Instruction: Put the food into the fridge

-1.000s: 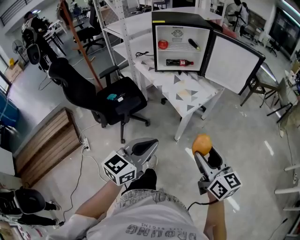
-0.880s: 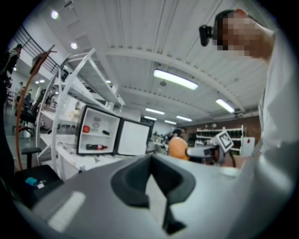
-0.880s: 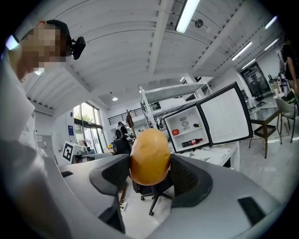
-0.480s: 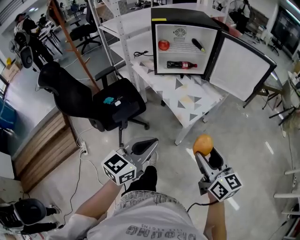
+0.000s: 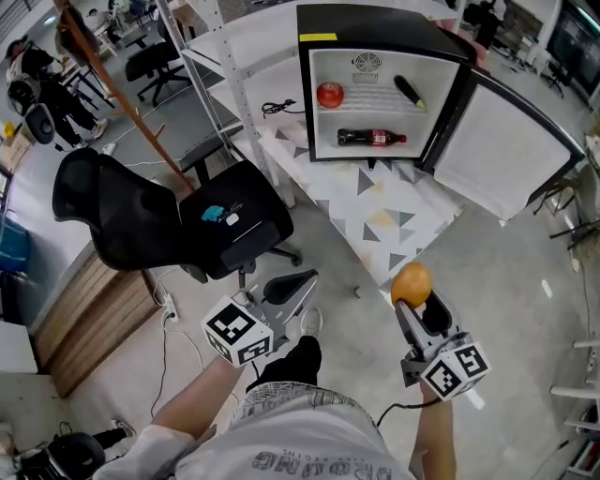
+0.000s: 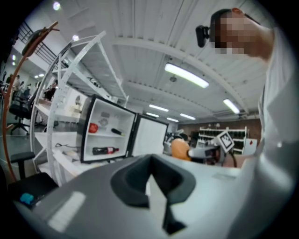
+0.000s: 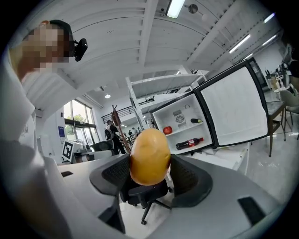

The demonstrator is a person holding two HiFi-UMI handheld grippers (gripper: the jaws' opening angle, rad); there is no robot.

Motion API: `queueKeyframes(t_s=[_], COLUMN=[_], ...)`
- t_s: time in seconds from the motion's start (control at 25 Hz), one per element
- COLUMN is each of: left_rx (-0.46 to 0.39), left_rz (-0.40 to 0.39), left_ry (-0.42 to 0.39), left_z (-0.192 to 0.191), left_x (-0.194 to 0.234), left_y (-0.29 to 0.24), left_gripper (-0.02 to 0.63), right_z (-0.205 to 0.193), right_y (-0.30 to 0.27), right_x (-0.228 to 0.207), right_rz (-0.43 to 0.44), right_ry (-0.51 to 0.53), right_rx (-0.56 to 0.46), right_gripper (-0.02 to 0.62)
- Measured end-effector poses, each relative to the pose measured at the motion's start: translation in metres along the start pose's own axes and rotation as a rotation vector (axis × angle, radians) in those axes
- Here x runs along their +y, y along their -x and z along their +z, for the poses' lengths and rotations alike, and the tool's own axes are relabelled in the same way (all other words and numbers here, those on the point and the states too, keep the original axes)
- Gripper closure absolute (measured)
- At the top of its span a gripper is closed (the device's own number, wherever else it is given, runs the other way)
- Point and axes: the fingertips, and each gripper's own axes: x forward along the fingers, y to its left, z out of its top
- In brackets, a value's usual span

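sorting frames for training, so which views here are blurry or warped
Head view: sharp, evenly lit, only mild bending at the edges. Left gripper view: strong fisheye, dark corners, the left tool soft up close, ceiling lights blown out. Right gripper view: same fisheye bowing the fridge door, orange fruit fairly crisp.

The fridge [image 5: 375, 23] sits on the table [image 5: 375, 206], and its door [image 5: 511, 150] swings out to the fridge's right. Inside, the apple [image 5: 329, 94] lies at the left of the upper shelf and a long item [image 5: 410, 91] at its right, while the bottle [image 5: 372, 138] lies on its side on the lower shelf. The shelf rack [image 5: 234, 56] stands left of the fridge. The office chair [image 5: 187, 220] is also left of it, but nearer. Well before the fridge, the right gripper [image 5: 414, 302] holds the fruit [image 5: 411, 284] between its jaws. The left gripper [image 5: 298, 281] is off to its left.
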Motion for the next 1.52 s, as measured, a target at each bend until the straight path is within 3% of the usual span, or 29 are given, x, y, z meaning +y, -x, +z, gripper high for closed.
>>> queueKeyframes(t_s=[0.68, 1.52], left_rx=[0.028, -0.021], left_rz=[-0.036, -0.054], left_ry=[-0.019, -0.046], left_z=[0.043, 0.079], left_x=[0.155, 0.205], left_y=[-0.066, -0.100], left_gripper=[0.598, 0.598], right_z=[0.052, 0.094], right_y=[-0.150, -0.210], right_x=[-0.049, -0.073], right_rz=[-0.059, -0.078], right_ry=[0.002, 0.044], right_rx=[0.033, 0.008], right_gripper=[0.331, 0.331])
